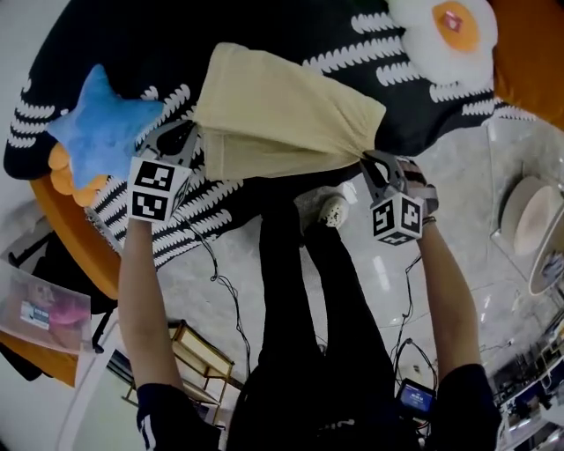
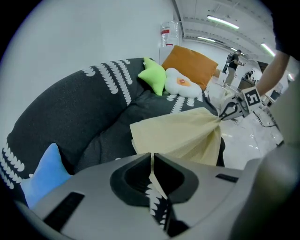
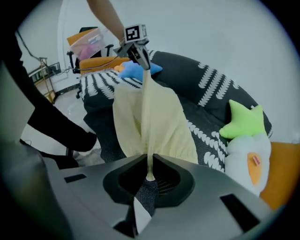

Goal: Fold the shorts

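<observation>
The pale yellow shorts point(image 1: 282, 114) hang stretched between my two grippers over the black sofa point(image 1: 291, 26) with its white pattern. My left gripper point(image 1: 189, 141) is shut on the shorts' left edge, which shows as a thin strip of cloth pinched between its jaws point(image 2: 151, 161). My right gripper point(image 1: 370, 163) is shut on the bunched right corner, and the cloth runs up out of its jaws point(image 3: 149, 168). The shorts point(image 2: 183, 133) fan out toward the far gripper in the left gripper view. In the right gripper view the shorts point(image 3: 150, 122) drape down in folds.
A blue star pillow point(image 1: 101, 123) lies on the sofa's left end. A fried-egg pillow point(image 1: 445, 35) and an orange cushion point(image 1: 529, 53) sit at its right end, with a green star pillow point(image 2: 153, 75) beside them. Cables point(image 1: 220, 282) trail on the pale floor.
</observation>
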A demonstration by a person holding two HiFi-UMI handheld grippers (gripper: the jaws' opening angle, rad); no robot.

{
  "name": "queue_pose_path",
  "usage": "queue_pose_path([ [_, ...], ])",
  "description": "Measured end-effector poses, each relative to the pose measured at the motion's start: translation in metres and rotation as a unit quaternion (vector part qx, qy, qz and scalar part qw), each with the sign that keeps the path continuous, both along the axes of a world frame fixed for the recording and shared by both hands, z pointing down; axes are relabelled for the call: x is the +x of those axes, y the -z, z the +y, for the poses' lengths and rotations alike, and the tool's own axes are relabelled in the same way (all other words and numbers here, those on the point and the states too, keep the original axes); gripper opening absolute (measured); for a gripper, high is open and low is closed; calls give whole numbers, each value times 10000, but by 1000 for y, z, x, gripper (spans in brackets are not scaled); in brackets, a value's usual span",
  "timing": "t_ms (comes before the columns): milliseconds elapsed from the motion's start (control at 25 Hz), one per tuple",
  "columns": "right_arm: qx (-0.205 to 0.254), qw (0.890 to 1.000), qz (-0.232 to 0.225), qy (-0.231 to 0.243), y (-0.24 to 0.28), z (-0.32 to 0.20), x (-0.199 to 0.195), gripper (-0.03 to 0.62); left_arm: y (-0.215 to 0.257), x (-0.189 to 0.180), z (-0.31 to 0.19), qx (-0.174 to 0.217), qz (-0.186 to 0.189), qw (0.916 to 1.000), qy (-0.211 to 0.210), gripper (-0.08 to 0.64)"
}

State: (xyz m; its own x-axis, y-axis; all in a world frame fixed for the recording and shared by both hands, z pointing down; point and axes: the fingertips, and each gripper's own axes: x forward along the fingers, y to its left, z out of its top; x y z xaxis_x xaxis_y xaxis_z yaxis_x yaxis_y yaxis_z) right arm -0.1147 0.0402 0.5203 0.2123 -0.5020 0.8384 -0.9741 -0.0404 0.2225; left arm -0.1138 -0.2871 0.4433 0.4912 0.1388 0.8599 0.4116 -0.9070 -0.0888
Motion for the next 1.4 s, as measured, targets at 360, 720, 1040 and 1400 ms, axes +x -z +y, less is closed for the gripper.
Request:
queue_pose_path([
  [360,-475,9980,12,415,-31,6,-21,48,-46,-96,17,226,-699,9907,-1142,21],
  [720,-969,9945,116,373,-49,12,-34,54,-94,-131,29,621,-917,9764,-1854,21],
  [1040,-1100,9925,-533,-57,-67,4,-62,261,-121,-134,24,295,-1283,9859,-1036,38],
  [1400,-315,9678,-1078,-2251,-31,10,-59,321,-108,-151,2,-337,-1928,9779,740,423],
])
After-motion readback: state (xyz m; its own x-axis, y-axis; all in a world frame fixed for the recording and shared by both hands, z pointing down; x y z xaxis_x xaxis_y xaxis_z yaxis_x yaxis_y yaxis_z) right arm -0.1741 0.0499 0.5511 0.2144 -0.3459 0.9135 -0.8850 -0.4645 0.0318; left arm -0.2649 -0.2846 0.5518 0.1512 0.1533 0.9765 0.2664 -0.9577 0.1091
